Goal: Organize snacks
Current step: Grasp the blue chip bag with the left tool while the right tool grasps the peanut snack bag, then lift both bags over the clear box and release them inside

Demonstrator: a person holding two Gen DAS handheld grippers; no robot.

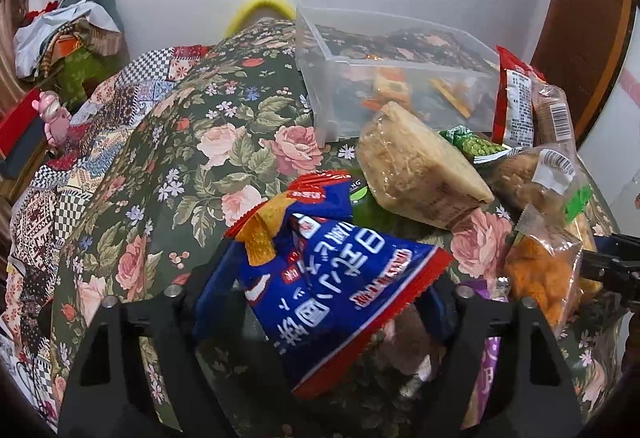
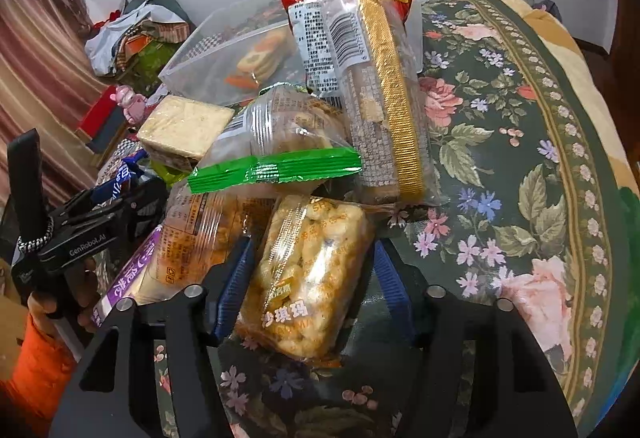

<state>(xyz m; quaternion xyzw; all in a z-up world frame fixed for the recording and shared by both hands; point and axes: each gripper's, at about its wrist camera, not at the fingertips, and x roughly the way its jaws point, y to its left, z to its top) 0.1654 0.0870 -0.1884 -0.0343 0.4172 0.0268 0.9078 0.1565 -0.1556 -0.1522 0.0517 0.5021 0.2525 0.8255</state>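
Note:
In the left wrist view my left gripper (image 1: 326, 290) is shut on a blue and red snack bag (image 1: 332, 278), which spans both blue pads and stands tilted above the floral cloth (image 1: 180, 158). My right gripper (image 2: 312, 288) is shut on a clear pack of puffed rice cake (image 2: 312, 278), held lengthwise between its fingers. A clear plastic bin (image 1: 320, 78) with a few biscuits in it stands behind the snack pile, and it shows in the right wrist view too (image 2: 192, 66).
Loose snacks are piled ahead: a cracker block (image 1: 420, 174), a green-sealed pack (image 2: 280, 142), a long gold-striped pack (image 2: 384, 98), a red pack (image 1: 514, 94), an orange snack pack (image 1: 544, 270). An orange sleeve (image 2: 36, 358) shows at the left. Clothes and a pink toy (image 1: 52, 114) lie far left.

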